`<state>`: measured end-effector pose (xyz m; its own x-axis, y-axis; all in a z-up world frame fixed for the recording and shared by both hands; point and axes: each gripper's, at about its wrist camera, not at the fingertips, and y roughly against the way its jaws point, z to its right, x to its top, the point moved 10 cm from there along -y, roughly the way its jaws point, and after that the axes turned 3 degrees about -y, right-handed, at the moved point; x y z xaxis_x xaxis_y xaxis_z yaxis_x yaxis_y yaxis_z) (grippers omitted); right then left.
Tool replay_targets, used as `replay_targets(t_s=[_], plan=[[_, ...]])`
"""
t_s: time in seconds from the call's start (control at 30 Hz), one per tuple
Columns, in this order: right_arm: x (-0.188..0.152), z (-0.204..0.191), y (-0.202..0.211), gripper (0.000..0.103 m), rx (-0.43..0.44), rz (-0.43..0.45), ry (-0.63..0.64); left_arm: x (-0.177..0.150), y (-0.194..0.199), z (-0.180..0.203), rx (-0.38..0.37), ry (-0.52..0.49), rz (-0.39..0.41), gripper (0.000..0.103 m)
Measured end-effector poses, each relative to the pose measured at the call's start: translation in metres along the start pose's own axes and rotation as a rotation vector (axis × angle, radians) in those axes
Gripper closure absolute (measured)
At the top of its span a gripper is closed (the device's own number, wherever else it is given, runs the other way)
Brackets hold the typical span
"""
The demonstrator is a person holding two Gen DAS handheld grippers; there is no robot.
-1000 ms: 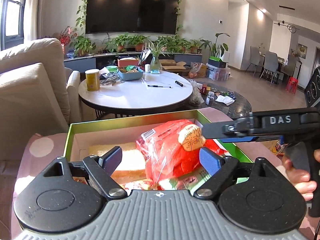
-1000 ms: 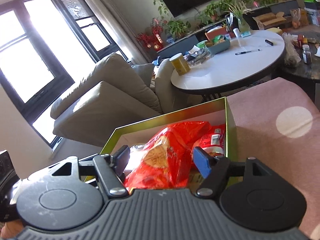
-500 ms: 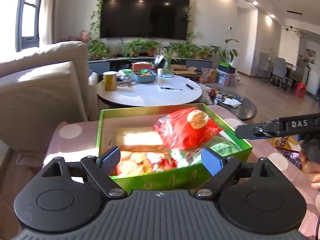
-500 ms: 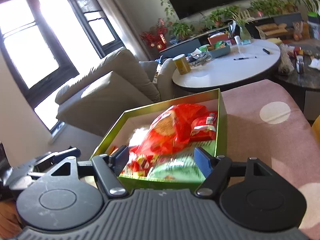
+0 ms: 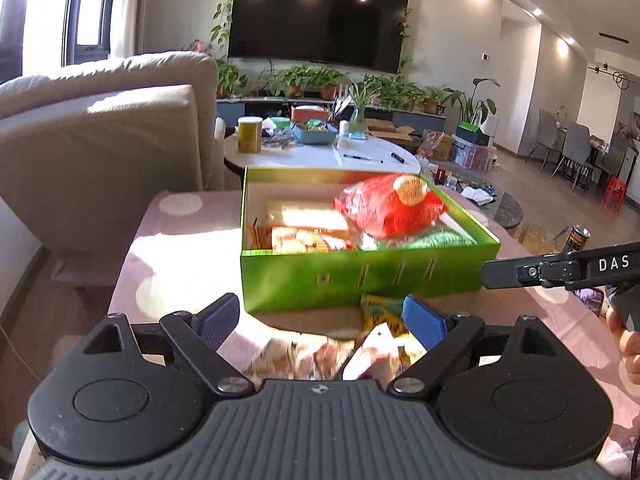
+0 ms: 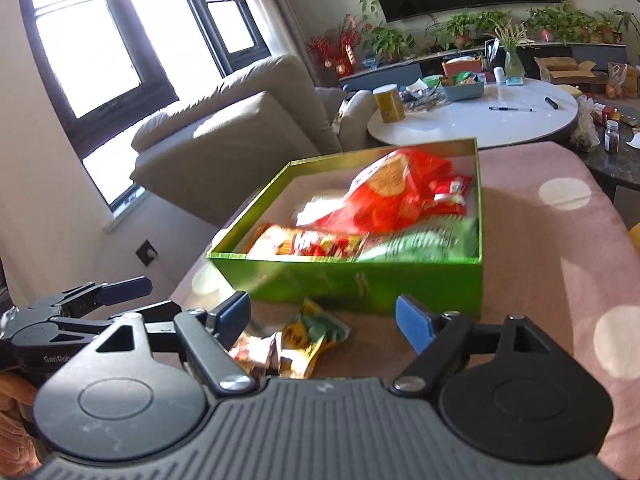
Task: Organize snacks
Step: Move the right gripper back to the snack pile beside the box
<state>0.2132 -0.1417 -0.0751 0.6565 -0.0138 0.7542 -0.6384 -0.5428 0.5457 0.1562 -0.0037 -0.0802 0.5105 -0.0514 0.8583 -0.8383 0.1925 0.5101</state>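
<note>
The left gripper [image 5: 322,316] is held low over the pink, white-dotted counter [image 5: 180,240], aimed at the near wall of the green box [image 5: 360,280]; its jaws are spread wide and grasp nothing. The right gripper [image 6: 324,316] is held in the same manner, level and just short of the box [image 6: 360,280], its jaws likewise released and empty. Each tool is seen from the other's camera: the right one enters at the right edge of the left view [image 5: 560,270], with part of a hand [image 5: 628,344] cut off behind it; the left one lies at the lower left of the right view [image 6: 80,300].

The snacks are found in two places. A red bag [image 5: 390,204] is piled in the box over flatter packets [image 6: 304,242] and a green bag [image 6: 424,242]. Loose packets [image 6: 296,342] lie on the counter in front of the box, between and below the jaws. Print on all packets is blurred and cannot be read; the loose packets are partly hidden by the gripper bodies, so their number cannot be told. A round white table [image 6: 480,120] stands behind the box.
</note>
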Motion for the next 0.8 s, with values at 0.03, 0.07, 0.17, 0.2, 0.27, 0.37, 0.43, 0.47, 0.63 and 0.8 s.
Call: replay_targets(t_s=[0.03,0.07,0.17,0.2,0.27,0.37,0.43,0.47,0.63,0.8], plan=[[-0.004,-0.002,-0.001,0.026,-0.005,-0.007,0.001,-0.003,0.001,0.001,0.0,-0.003,-0.005,0.015],[-0.007,-0.003,-0.001,0.026,-0.006,-0.015,-0.001,-0.006,0.003,0.002,0.001,-0.008,-0.007,0.015],[-0.016,-0.011,0.001,0.026,-0.006,-0.034,-0.007,-0.015,0.009,0.006,-0.006,-0.025,-0.016,0.015],[-0.018,-0.013,0.001,0.026,-0.008,-0.037,-0.004,-0.018,0.01,0.007,-0.01,-0.029,-0.02,0.015],[-0.021,-0.016,0.003,0.026,-0.015,-0.04,0.002,-0.021,0.011,0.007,-0.018,-0.033,-0.025,0.014],[-0.026,-0.022,0.006,0.026,-0.02,-0.044,0.006,-0.028,0.015,0.008,-0.022,-0.029,-0.032,0.014],[-0.028,-0.025,0.007,0.026,-0.02,-0.045,0.009,-0.032,0.017,0.008,-0.024,-0.026,-0.038,0.013],[-0.03,-0.026,0.008,0.026,-0.02,-0.045,0.009,-0.034,0.017,0.009,-0.024,-0.027,-0.041,0.013],[-0.036,-0.031,0.008,0.026,-0.032,-0.055,0.018,-0.041,0.019,0.006,-0.018,-0.04,-0.054,0.012],[-0.044,-0.031,0.004,0.026,-0.053,-0.075,0.03,-0.053,0.014,0.004,-0.007,-0.062,-0.099,0.012]])
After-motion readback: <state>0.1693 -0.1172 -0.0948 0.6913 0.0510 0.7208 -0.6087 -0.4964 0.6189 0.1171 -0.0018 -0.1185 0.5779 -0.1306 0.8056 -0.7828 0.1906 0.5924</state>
